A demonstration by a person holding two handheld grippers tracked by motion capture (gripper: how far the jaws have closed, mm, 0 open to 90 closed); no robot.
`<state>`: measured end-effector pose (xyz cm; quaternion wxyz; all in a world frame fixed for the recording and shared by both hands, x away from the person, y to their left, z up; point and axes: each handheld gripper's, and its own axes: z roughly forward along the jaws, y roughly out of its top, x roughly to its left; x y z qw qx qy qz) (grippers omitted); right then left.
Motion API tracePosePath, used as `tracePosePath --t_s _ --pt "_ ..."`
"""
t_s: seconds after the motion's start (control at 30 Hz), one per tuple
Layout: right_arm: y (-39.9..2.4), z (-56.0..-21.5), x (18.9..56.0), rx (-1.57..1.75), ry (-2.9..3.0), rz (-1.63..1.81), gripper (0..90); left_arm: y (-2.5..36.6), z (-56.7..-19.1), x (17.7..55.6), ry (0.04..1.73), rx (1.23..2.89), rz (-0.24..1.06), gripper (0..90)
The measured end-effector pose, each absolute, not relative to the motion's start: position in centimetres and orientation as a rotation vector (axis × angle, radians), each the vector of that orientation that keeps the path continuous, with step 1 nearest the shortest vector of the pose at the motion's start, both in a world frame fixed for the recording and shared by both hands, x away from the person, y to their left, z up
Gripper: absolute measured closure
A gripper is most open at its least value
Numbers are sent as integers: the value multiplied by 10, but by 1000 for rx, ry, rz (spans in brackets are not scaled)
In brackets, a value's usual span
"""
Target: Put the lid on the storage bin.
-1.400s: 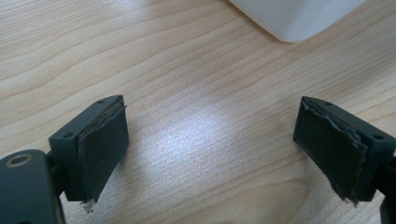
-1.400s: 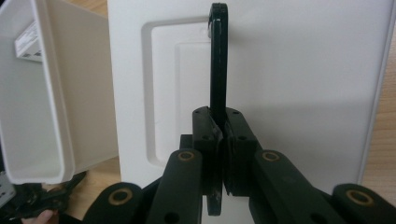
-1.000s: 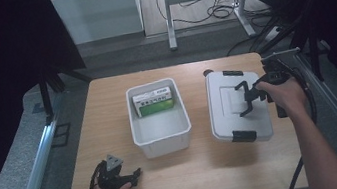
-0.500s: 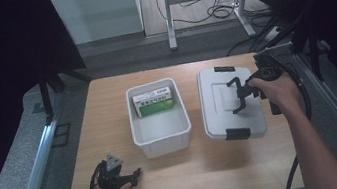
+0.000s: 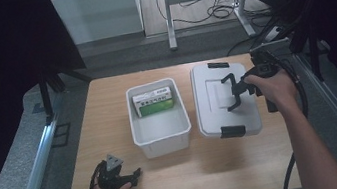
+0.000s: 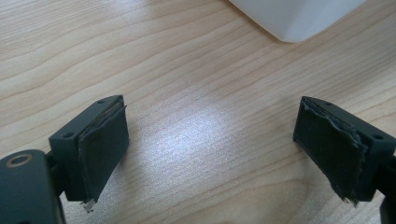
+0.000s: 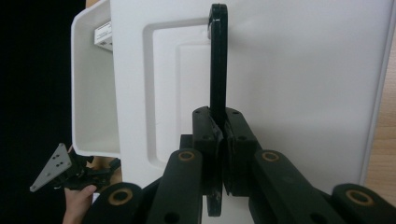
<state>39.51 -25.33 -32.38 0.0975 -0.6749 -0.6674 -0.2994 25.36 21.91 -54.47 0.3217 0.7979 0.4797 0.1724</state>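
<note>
White lid (image 5: pixel 223 99), black handle (image 7: pixel 217 60)

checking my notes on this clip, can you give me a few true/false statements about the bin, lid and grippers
1. The right gripper is shut on the white plastic lid's black handle. True.
2. The left gripper holds the green and white box. False: its jaws stand open over the bare wooden table.
3. The box lies inside the open white plastic bin. True.
4. The lid covers the bin. False: it sits beside the bin.
</note>
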Motion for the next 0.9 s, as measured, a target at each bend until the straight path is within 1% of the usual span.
tracePosePath --t_s 0.9 --pt "-215 -291 396 -1896 -2035 -946 853 220 -545 254 1253 2102 456 102"
